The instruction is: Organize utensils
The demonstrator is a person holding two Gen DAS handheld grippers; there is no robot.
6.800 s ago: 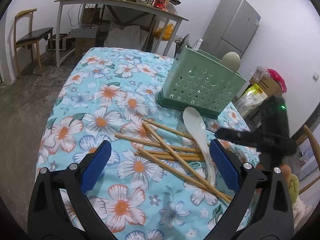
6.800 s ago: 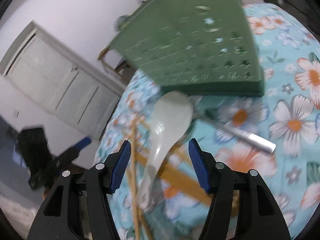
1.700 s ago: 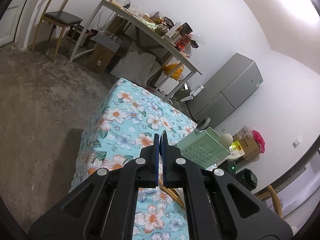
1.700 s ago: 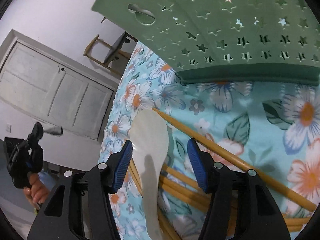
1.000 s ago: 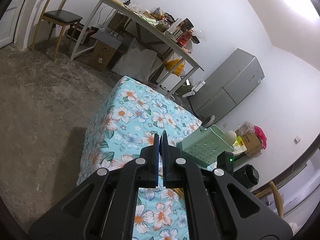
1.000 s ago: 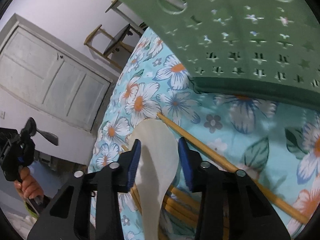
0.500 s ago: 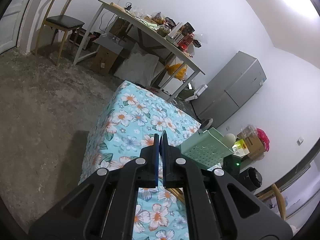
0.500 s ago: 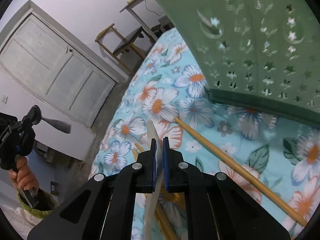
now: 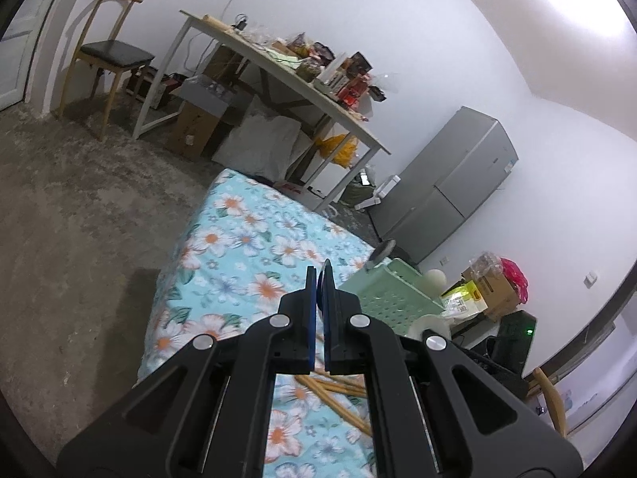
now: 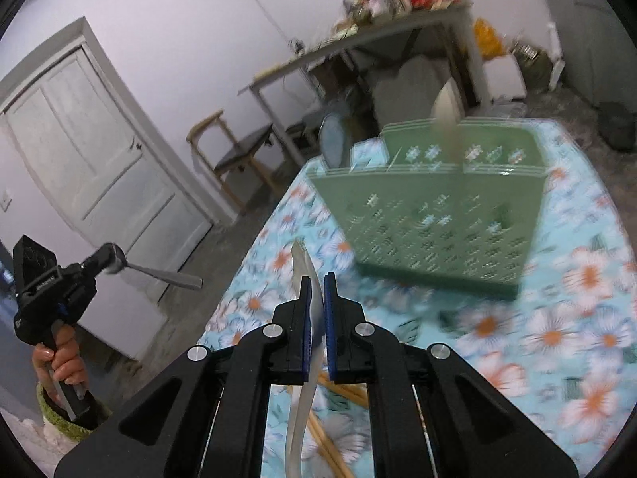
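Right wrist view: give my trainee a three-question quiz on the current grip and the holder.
1. True or false: the right gripper is shut on the white ceramic spoon.
2. Which sits in the green perforated plastic utensil holder? A) a pale spoon B) a knife C) nothing
3. Fill in: the wooden chopsticks lie on the ____ tablecloth.

Key: 1 true; 2 A; 3 floral.

Left wrist view is pretty sharp, lit by a blown-out ceiling glare in the top right corner that washes the white wall. Soft shadow on the concrete floor beside the floral cloth [image 9: 254,263]. Right wrist view is dimmer with a purplish cast and heavy motion blur, so the green utensil basket [image 10: 434,219] and the flowers smear. Both have strong fisheye bending and black vignette corners.
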